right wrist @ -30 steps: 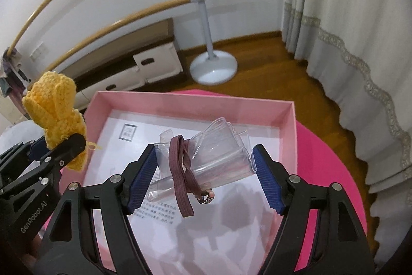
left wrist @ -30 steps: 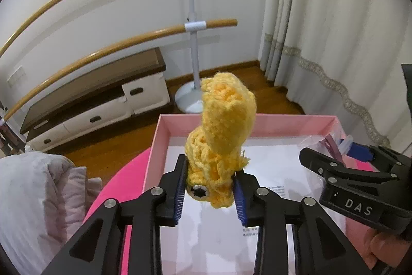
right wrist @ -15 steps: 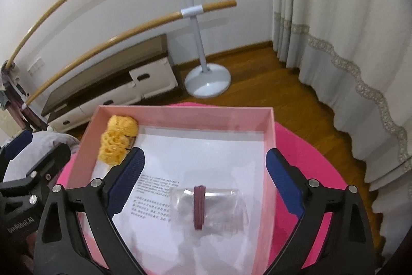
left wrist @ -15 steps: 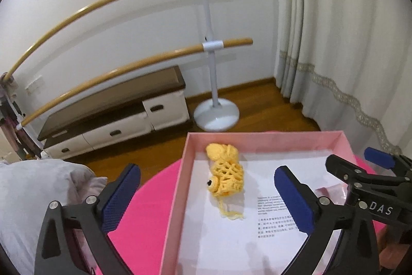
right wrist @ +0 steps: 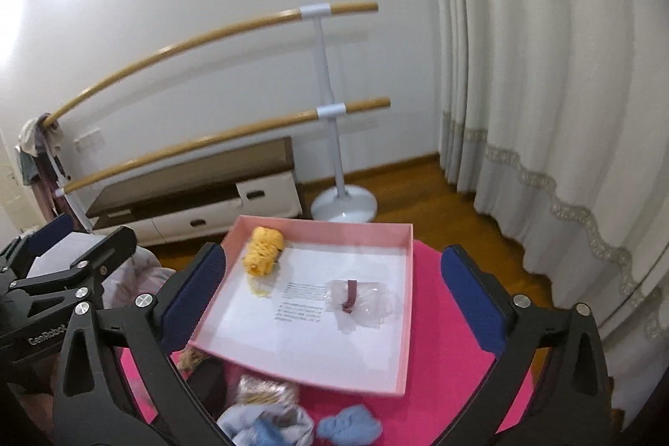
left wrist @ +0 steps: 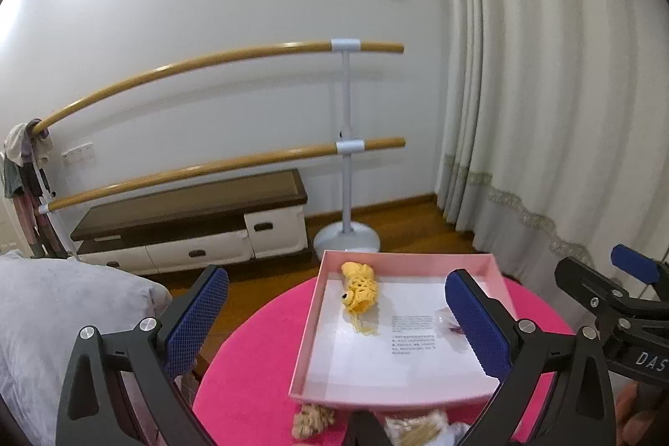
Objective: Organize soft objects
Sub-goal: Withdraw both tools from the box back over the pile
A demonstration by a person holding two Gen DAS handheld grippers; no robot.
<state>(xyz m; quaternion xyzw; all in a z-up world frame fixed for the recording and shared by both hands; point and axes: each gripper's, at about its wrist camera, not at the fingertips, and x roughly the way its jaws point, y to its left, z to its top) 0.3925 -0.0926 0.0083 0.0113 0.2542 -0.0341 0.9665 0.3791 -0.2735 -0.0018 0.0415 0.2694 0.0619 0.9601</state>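
Both hand-held grippers, left (left wrist: 334,320) and right (right wrist: 334,295), are spread, empty. Risk: reaching for socks (right wrist: 267,425) at 6 o'clock could nudge the box (right wrist: 401,324).

From my left wrist view, my own finger (left wrist: 478,324) covers most of the clear pouch (left wrist: 448,320). The tan knitted pieces (left wrist: 311,421) run off the bottom edge. In my right wrist view, the printed text on the paper (right wrist: 301,299) is too small to read, and the blue knit items (right wrist: 349,423) are partly cropped below.
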